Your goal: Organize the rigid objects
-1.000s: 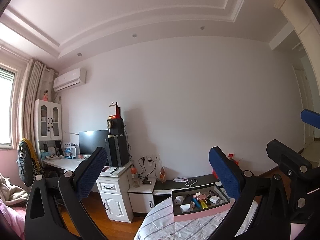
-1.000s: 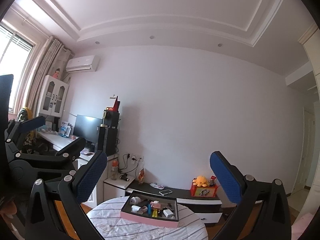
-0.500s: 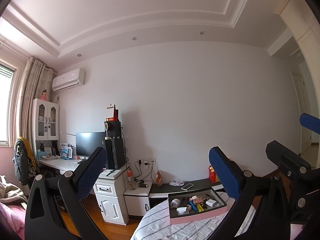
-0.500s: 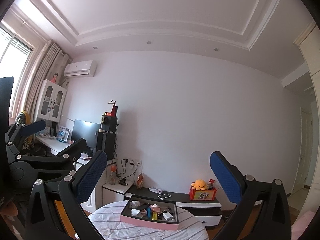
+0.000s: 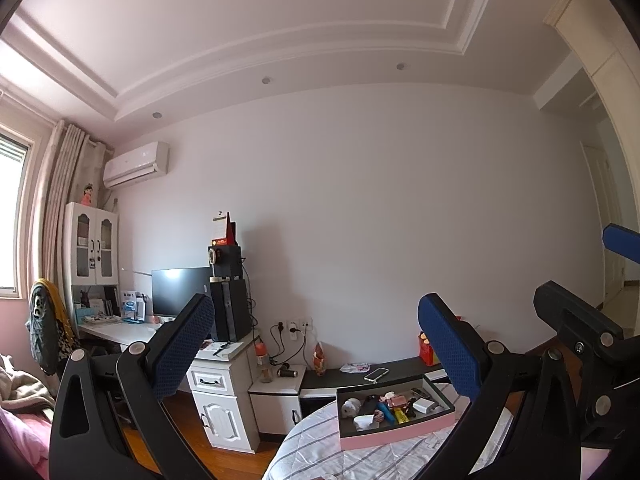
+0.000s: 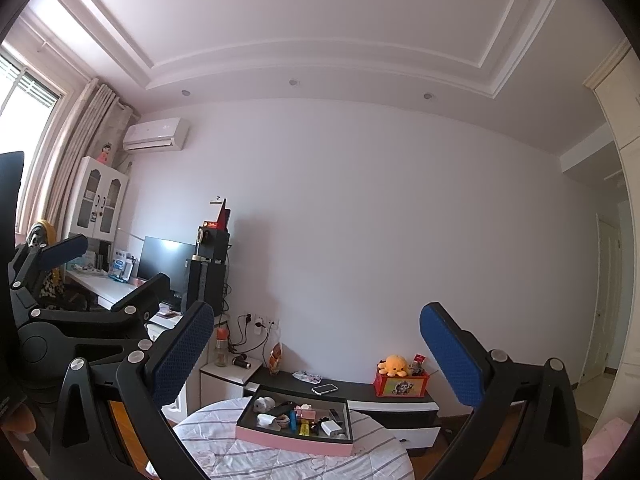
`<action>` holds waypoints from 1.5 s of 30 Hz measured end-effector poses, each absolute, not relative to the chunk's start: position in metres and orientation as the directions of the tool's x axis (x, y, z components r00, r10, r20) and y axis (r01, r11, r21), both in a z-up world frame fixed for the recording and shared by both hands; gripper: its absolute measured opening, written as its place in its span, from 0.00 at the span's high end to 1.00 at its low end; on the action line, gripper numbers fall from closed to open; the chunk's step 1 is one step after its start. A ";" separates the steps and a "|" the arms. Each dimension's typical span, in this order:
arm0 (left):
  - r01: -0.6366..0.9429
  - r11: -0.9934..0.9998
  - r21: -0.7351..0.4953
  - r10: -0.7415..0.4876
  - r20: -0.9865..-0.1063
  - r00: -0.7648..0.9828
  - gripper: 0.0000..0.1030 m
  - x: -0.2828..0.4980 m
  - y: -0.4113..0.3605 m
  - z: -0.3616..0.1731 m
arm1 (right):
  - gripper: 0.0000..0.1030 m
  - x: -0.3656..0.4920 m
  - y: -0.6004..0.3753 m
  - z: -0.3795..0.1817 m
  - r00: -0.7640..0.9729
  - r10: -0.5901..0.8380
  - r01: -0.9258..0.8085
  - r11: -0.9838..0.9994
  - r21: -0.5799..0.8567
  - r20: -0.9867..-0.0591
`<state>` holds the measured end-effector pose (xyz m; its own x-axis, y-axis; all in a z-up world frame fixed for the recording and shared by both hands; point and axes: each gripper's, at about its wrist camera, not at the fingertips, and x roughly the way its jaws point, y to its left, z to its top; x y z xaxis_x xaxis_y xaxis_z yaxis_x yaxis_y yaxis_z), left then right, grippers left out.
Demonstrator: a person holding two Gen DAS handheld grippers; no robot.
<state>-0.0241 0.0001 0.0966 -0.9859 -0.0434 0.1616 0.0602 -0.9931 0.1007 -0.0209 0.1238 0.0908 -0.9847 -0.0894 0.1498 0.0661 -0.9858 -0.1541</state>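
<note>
1. Holding both tools up toward the far wall, we see the left gripper (image 5: pixel 316 344) spread wide with nothing between its two blue pads, and the right gripper (image 6: pixel 316 350) just as wide and just as bare.
2. Each gripper shows in the other's view: the left one (image 6: pixel 80 280) at the left edge of the right wrist camera, the right one (image 5: pixel 580 312) at the right edge of the left wrist camera.
3. Below and beyond the fingers we find one pink tray (image 6: pixel 294 442) with a dark inside, resting on a round table (image 6: pixel 224 456) under a striped cloth; in the left view the same tray (image 5: pixel 396 436) sits between the fingers, toward the right one.
4. Its long axis runs roughly left to right across both views, tilted a little.
5. Inside it we count one white round item (image 6: pixel 262 403), one white charger block (image 6: pixel 331 427), one blue stick (image 6: pixel 293 420), one yellow stick (image 6: pixel 305 427) and one pink piece (image 6: pixel 306 414); the rest of the clutter is too small for us to name.
6. The blue and yellow sticks lie side by side, across the tray's long axis.
7. Beyond the table, one phone (image 6: pixel 324 389) lies flat on a low black cabinet (image 6: pixel 360 394), and one orange plush toy (image 6: pixel 394 365) sits on a red box (image 6: pixel 400 386).
</note>
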 end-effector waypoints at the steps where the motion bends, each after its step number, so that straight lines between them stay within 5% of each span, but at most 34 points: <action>1: 0.059 -0.994 0.097 -0.042 0.168 -0.985 0.00 -0.023 0.000 0.096 | 0.00 -0.020 0.124 0.091 -0.985 -0.088 0.065 -0.986 -0.153 0.151; 29: 0.057 -0.992 0.109 -0.041 0.146 -0.988 0.00 -0.028 0.002 0.090 | 0.00 -0.023 0.123 0.084 -0.988 -0.072 0.049 -0.986 -0.162 0.140; 45: 0.039 -0.993 0.108 -0.023 0.147 -0.989 0.00 -0.030 0.013 0.088 | 0.00 -0.017 0.141 0.072 -0.980 0.010 -0.014 -1.000 -0.020 0.200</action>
